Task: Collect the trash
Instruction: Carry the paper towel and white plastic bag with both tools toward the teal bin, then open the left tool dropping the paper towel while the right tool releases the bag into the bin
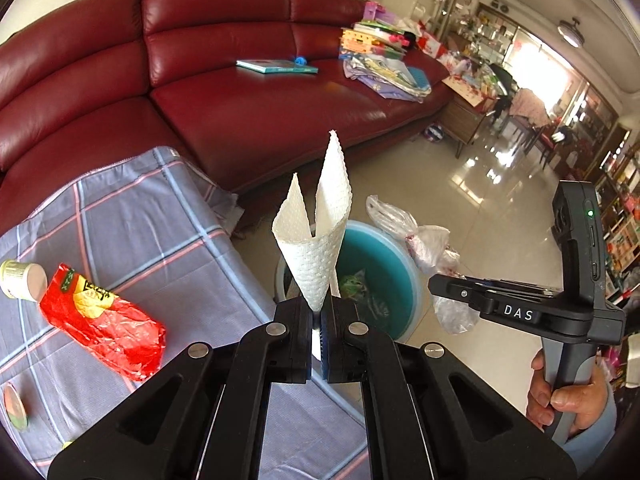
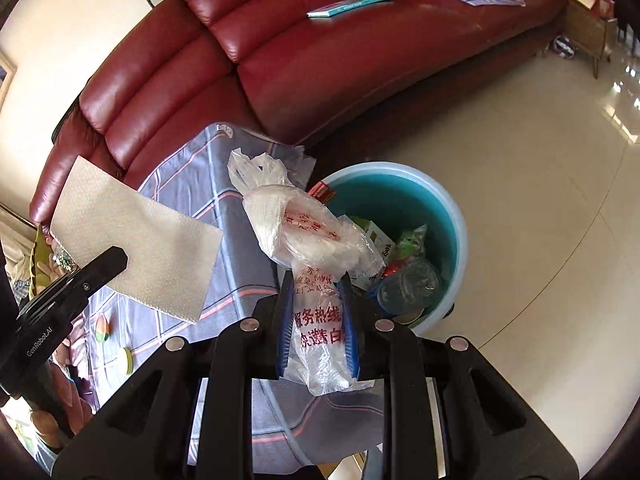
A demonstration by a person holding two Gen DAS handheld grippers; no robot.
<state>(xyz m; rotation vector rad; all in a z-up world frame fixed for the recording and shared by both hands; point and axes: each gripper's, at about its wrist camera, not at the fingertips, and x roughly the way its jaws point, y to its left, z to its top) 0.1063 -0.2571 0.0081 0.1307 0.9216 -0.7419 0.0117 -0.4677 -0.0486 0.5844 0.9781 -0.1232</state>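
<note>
- My left tongs (image 1: pixel 319 316) were pressed together on the bottom corner of a white paper towel (image 1: pixel 316 236), which stood up from them in a folded cone with two points.
- My right tongs (image 2: pixel 318 300) pinched a crumpled clear plastic bag (image 2: pixel 308 236) with red print; the bag bulged above the blue pads and a flap hung below them.
- In the left view my right tongs (image 1: pixel 472 288) showed from the side with the bag (image 1: pixel 420 240) at their tip, my hand (image 1: pixel 560 392) wrapped round the grip.
- In the right view my left tongs (image 2: pixel 108 264) came in from the left edge with the towel (image 2: pixel 136 244) spread flat past them.
- Both loads hung near a teal bin (image 2: pixel 452 216) on the floor, just beside the tabletop (image 2: pixel 240 248); the bag was at its near rim, the towel in front of it in the left view.
- The bin (image 1: pixel 384 256) already held wrappers and a clear lid.
- On the tabletop's checked cloth (image 1: pixel 140 216) lay a red snack bag (image 1: pixel 104 324), touching a tipped cup (image 1: pixel 24 280), with a round lid (image 1: pixel 15 406) near the edge.
- Beyond stood a red sofa (image 1: pixel 240 92) carrying a book (image 1: pixel 276 66) and a heap of papers and toys (image 1: pixel 380 60).
</note>
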